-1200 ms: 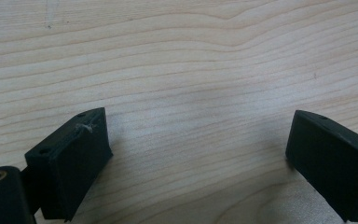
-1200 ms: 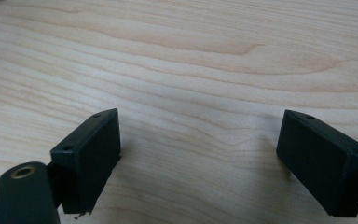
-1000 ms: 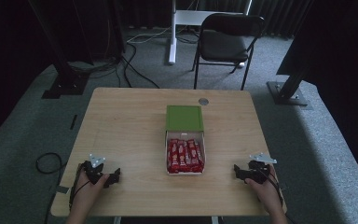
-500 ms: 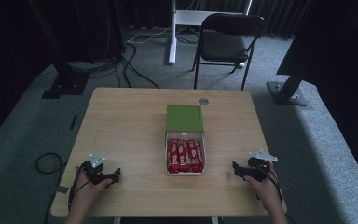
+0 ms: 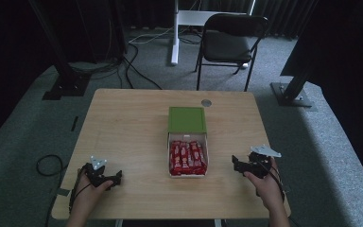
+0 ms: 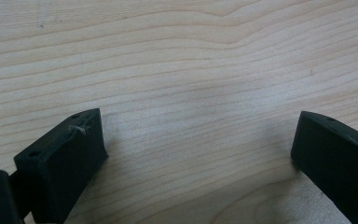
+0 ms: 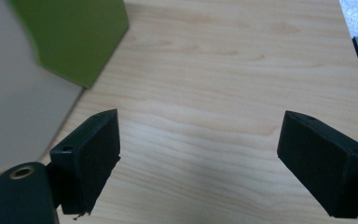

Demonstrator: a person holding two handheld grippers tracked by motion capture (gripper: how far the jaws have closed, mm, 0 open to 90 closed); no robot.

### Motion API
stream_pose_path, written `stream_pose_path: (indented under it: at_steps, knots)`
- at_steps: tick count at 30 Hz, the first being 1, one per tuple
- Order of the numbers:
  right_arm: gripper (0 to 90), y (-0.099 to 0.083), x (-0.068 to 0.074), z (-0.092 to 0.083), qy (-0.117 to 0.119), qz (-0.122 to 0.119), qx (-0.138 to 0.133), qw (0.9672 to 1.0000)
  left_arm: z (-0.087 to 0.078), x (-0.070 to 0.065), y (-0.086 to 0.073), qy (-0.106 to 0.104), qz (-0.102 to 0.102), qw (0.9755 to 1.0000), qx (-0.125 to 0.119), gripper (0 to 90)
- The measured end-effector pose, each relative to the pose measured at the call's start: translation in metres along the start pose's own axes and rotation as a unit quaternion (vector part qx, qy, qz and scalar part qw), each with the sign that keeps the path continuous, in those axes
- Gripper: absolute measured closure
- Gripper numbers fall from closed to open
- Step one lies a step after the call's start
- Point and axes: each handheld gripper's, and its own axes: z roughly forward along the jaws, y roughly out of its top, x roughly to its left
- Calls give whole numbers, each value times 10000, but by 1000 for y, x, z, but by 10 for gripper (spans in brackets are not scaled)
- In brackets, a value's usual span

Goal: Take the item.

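Box [image 5: 187,161] of red-wrapped bars sits near the middle of the table [image 5: 132,118], a little toward the near edge, and it is what we have nearest our grippers. We see a white carton lying open, its green lid [image 5: 187,119] folded back flat toward the far edge, the red packets [image 5: 187,157] packed side by side and filling the tray. We hold the left gripper [image 5: 115,178] close to the near left corner, its jaws spread wide over bare wood in the left gripper view [image 6: 198,140]. We hold the right gripper [image 5: 237,164] near the right edge, just beside the box and apart from it; its jaws also stand wide apart with nothing between them [image 7: 198,154]. In the right gripper view the green lid [image 7: 70,37] and a pale box wall [image 7: 18,112] show beyond one jaw.
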Motion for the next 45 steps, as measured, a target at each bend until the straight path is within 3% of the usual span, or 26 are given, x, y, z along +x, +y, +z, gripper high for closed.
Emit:
stream_pose_path:
  at_steps: [26, 45]
  knots:
    - [128, 54, 59, -11, 436, -306, -487, 9974, 0, 0, 0, 5, -10, 10000, 1, 33]
    - [129, 71, 110, -4, 954, -587, -597, 9919, 0, 0, 0, 8, -5, 10000, 4, 33]
